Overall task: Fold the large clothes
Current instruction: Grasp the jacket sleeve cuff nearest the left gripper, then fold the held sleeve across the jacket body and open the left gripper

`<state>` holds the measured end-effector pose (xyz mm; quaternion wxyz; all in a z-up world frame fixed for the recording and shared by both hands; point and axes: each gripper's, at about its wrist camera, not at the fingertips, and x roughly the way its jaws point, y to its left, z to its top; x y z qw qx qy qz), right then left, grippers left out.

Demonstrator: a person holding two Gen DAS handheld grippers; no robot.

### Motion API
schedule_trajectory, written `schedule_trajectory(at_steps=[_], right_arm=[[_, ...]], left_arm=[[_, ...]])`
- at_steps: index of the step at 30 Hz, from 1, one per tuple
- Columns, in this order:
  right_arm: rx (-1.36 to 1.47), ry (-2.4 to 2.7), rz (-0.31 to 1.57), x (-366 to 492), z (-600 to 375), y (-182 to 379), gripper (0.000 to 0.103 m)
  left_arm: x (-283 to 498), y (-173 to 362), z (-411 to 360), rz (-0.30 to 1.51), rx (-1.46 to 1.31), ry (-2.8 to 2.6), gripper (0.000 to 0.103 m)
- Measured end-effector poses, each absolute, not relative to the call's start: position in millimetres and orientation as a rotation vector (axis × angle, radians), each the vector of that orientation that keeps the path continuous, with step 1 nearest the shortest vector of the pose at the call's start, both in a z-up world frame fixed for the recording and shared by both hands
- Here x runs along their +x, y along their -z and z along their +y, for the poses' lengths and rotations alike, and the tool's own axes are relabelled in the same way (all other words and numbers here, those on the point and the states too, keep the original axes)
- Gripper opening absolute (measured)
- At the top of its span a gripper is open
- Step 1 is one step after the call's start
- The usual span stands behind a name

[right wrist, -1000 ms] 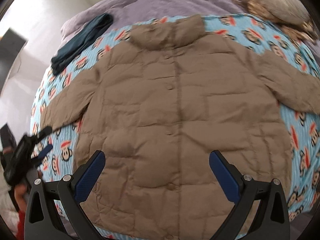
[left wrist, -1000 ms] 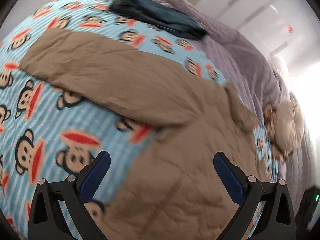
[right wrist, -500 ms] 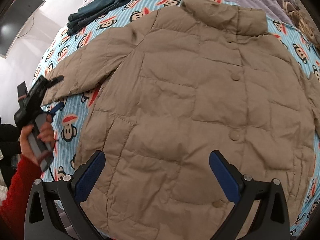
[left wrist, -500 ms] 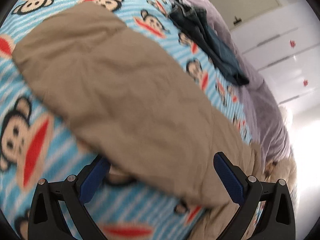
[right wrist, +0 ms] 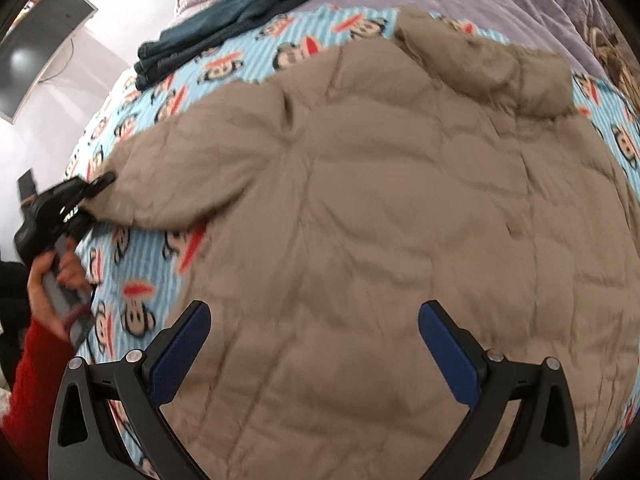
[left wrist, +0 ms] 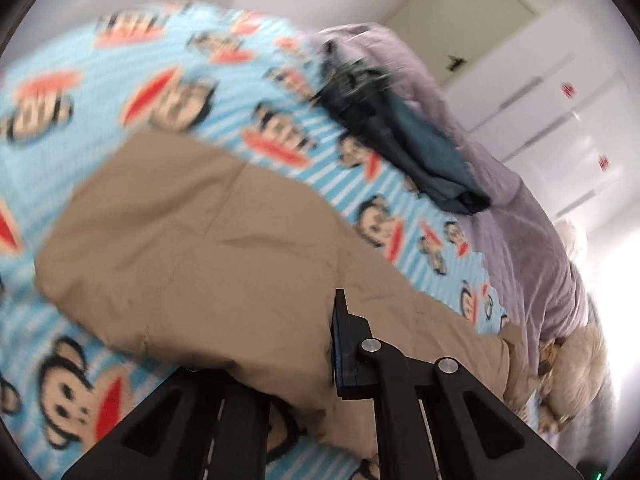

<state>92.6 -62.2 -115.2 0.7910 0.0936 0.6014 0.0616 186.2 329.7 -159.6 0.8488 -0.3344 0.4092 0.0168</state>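
The tan jacket point(right wrist: 380, 220) lies spread flat across the bed point(right wrist: 132, 264), unfolded; left hand-held gripper point(left wrist: 324, 360) is clenched on its sleeve point(left wrist: 192, 248) by the bed's edge; right hand-held gripper point(right wrist: 314, 344) hovers released; every fold remains.

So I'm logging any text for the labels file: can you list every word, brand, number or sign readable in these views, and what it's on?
None can be read.
Left gripper: a small white mark on its body, too blurred to read.
Blanket: cartoon monkey faces only, no lettering.
Jacket: no visible tag or logo.
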Motion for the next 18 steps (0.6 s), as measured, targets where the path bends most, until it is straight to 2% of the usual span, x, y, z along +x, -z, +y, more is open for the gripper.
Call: schedule_trajectory(at_steps=[4, 5, 6, 8, 10, 14, 18], right_arm=[[0.255, -0.149, 1.242, 117, -58, 115, 0.101], [0.277, -0.154, 1.225, 124, -58, 116, 0.094], [0.292, -0.160, 1.213, 129, -56, 116, 0.087], [0.337, -0.186, 1.192, 140, -54, 121, 0.040], [0.417, -0.210, 1.201, 155, -53, 132, 0.029], [0.545, -0.275, 1.204, 175, -42, 158, 0.022], [0.593, -0.356, 1.264, 188, -17, 190, 0.021]], left_arm=[[177, 116, 315, 0.794, -0.642, 0.040, 0.011], [176, 106, 310, 0.778, -0.629, 0.061, 0.011], [175, 95, 303, 0.763, -0.611, 0.083, 0.011], [175, 80, 288, 0.744, -0.573, 0.119, 0.010], [175, 63, 267, 0.729, -0.524, 0.165, 0.011], [175, 38, 220, 0.726, -0.434, 0.283, 0.011], [179, 24, 164, 0.748, -0.360, 0.406, 0.011]])
